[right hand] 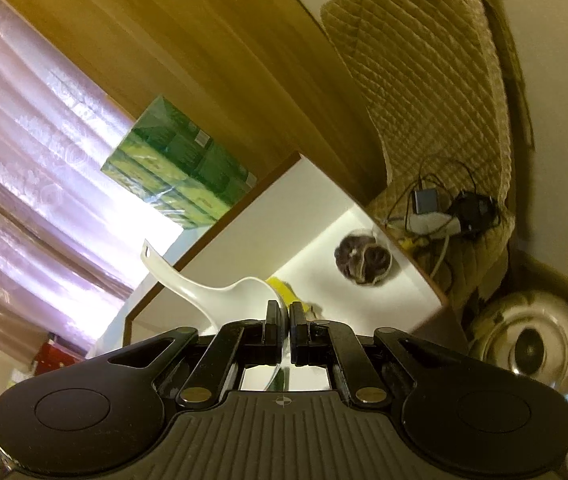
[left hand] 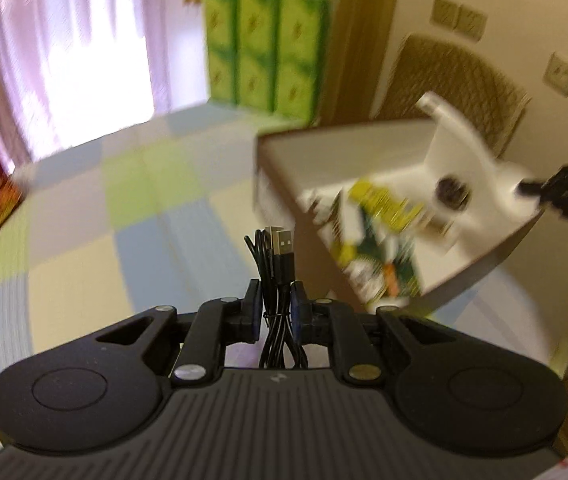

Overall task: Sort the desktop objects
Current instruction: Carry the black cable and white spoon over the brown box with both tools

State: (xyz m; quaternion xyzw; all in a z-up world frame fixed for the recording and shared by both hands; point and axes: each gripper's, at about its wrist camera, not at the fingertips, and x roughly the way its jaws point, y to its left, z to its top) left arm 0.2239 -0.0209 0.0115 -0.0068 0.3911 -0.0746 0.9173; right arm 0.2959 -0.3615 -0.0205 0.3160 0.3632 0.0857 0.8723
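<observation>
Green cartons (left hand: 266, 46) by curtain (left hand: 44, 40); quilted chair (right hand: 423, 72); checkered floor (left hand: 124, 200).

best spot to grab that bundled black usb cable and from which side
Grip the black usb cable across the middle of its bundle, near the thin tie, coming from the looped end with the plugs pointing away. There the strands are gathered into one narrow bunch, as the left gripper grips it now.

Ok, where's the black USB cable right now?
In the left wrist view, the bundled black USB cable is clamped in the left gripper, held above the checkered mat, left of the box.
</observation>
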